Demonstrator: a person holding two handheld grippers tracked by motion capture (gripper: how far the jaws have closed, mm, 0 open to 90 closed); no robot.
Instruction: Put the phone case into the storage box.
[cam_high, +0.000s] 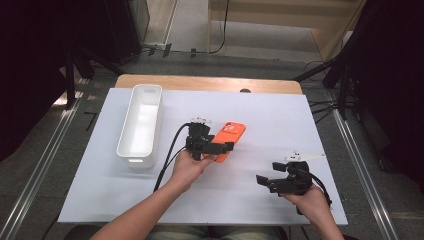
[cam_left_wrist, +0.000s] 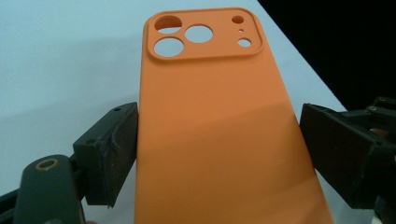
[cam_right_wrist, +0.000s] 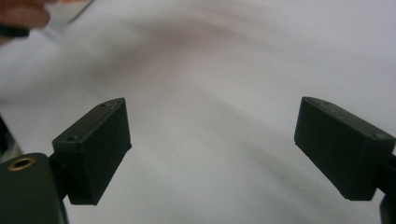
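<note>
From the high view, the left gripper (cam_high: 220, 148) sits near the middle of the white tabletop (cam_high: 280, 115), its jaws set across the near end of an orange phone case (cam_high: 229, 140). The case lies with its length running toward the far edge, camera cutout at the far end, so a grip on the near end leaves most of it free ahead of the hand. A white bin (cam_high: 140, 125) stands lengthwise along the left side of the tabletop, just to the left of the left hand; it looks like the likely place for the case, being the one container within reach. The right gripper (cam_high: 266, 182) rests low near the front right corner, well apart from the case, apparently parked out of the way.

In the left gripper view, the phone case (cam_left_wrist: 219, 135) runs up between the two black jaws, back face up, lens openings at the top. The left pad (cam_left_wrist: 114, 149) touches the case's long edge and the right pad (cam_left_wrist: 336, 149) meets the other, so the jaws are clamped across its width: wide apart only because the case is wide.

In the right gripper view, the right gripper (cam_right_wrist: 212, 144) has its jaws spread with nothing between them, over bare tabletop (cam_right_wrist: 215, 70).
</note>
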